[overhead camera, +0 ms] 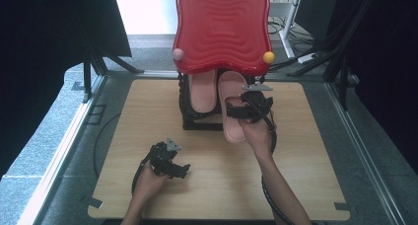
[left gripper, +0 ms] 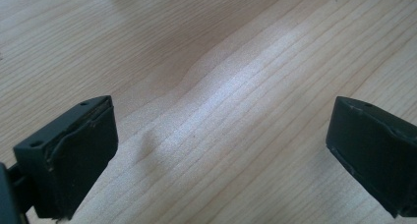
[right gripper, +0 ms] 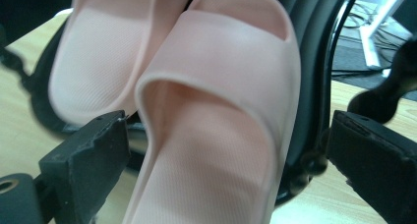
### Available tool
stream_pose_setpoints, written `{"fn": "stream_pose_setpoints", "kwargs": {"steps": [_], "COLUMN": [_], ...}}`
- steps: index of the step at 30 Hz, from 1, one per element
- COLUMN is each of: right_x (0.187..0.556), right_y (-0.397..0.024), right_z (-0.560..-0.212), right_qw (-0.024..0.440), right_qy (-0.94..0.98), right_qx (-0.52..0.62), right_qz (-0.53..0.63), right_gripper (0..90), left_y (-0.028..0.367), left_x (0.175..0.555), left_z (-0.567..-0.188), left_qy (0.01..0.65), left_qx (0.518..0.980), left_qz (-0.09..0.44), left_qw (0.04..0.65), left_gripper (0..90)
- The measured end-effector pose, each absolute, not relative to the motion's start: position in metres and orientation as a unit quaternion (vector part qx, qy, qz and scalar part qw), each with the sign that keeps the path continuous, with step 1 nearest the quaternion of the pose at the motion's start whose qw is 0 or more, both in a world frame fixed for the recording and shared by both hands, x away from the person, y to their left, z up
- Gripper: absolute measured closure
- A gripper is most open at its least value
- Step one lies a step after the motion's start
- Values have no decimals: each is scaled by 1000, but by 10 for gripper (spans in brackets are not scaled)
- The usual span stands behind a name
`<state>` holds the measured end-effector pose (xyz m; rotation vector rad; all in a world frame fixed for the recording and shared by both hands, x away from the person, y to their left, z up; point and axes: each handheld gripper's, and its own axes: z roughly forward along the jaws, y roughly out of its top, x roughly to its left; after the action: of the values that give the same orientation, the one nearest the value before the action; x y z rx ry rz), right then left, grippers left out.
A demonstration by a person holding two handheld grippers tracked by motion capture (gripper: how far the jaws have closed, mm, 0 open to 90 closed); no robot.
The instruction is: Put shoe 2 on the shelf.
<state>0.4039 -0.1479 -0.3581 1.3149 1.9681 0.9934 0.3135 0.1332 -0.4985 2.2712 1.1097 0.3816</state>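
At the black rack point(overhead camera: 197, 122), the right gripper point(overhead camera: 245, 108) straddled the right pink foam slipper point(right gripper: 216, 135), jaws released.
Next it likely needed clenching; the left gripper point(overhead camera: 173, 168) rested open, near left.

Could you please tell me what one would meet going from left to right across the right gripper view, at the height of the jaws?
Left jaw pad → near pink slipper, lying between the open jaws → black rack frame → right jaw pad.
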Motion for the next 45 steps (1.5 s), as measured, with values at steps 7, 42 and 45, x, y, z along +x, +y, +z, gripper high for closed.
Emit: {"fn": "stream_pose_setpoints", "kwargs": {"steps": [7, 42, 45], "right_x": [382, 328, 332], "right_y": [-163, -192, -192], "right_z": [-359, -431, -431], "right_qw": [251, 150, 157], "right_qy": [769, 862, 861], "right_qx": [441, 325, 326], "right_qz": [388, 359, 358], "right_gripper": [218, 897, 898], "left_y": [134, 130, 130], "left_x": [313, 313, 313], "left_z": [-497, -500, -500], "left_qy": [417, 417, 417], "left_qx": [849, 850, 851], "left_qz": [142, 141, 141], "left_qw": [291, 287, 287], "left_gripper": [0, 0, 0]}}
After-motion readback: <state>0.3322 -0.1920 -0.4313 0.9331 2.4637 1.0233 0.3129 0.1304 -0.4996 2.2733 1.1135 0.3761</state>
